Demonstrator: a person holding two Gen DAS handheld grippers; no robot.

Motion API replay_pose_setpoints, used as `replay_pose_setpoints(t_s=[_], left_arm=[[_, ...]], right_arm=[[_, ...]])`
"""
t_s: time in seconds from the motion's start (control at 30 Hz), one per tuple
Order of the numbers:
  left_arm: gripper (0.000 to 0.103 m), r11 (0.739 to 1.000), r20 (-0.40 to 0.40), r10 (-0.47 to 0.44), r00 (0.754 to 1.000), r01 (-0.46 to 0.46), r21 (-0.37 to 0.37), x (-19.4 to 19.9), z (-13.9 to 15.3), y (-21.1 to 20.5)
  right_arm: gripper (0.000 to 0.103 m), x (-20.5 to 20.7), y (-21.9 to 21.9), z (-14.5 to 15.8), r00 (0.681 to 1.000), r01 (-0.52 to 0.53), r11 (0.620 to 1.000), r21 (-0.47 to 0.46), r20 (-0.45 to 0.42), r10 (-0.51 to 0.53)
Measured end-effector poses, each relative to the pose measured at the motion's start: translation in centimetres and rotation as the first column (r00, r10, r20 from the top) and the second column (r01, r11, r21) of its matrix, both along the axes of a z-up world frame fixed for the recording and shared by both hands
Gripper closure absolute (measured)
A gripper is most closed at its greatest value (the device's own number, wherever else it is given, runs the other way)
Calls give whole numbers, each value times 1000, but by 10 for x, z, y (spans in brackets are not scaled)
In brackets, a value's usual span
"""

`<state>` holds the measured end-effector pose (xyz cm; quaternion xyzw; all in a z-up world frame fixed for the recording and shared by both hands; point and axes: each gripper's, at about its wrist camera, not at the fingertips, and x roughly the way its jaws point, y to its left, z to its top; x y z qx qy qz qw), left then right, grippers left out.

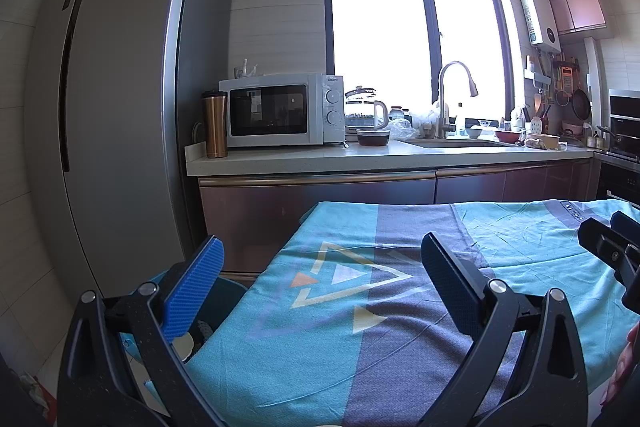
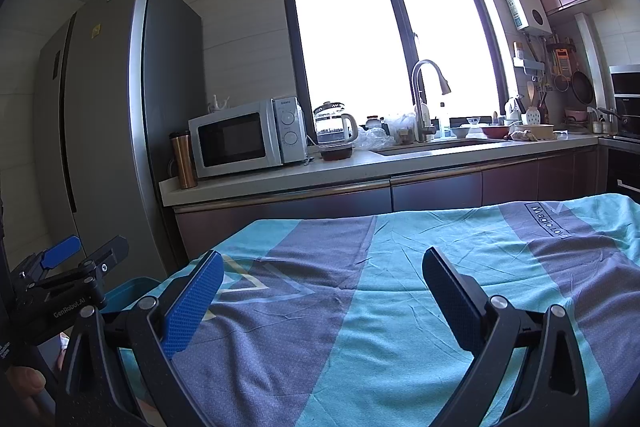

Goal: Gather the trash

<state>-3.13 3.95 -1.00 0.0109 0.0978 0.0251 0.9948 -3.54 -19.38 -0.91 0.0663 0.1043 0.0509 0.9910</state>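
My left gripper [image 1: 322, 259] is open and empty above the left end of a table covered with a teal and grey cloth [image 1: 400, 307]. My right gripper [image 2: 322, 273] is open and empty above the same cloth [image 2: 380, 307]. No trash shows on the cloth. A teal bin [image 1: 224, 301] stands on the floor at the table's left edge, below my left finger; something pale and something dark lie in it. The bin's rim also shows in the right wrist view [image 2: 128, 289]. The left gripper's body [image 2: 64, 283] shows at the left of the right wrist view.
A tall grey fridge [image 1: 120, 107] stands on the left. Behind the table runs a kitchen counter [image 1: 360, 157] with a microwave [image 1: 280, 111], a copper tumbler [image 1: 215, 125], a glass kettle [image 1: 364, 109], a sink with a faucet [image 1: 450, 99] and dishes.
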Motion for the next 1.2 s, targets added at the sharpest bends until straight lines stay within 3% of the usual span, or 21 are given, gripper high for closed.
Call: replay_pose_setpoints(t_s=[1.2], left_arm=[[6, 1000, 0, 0, 1000, 0, 6, 1, 0, -1]], right_arm=[[7, -1, 3, 1, 1000, 3, 1000, 1, 1, -3]])
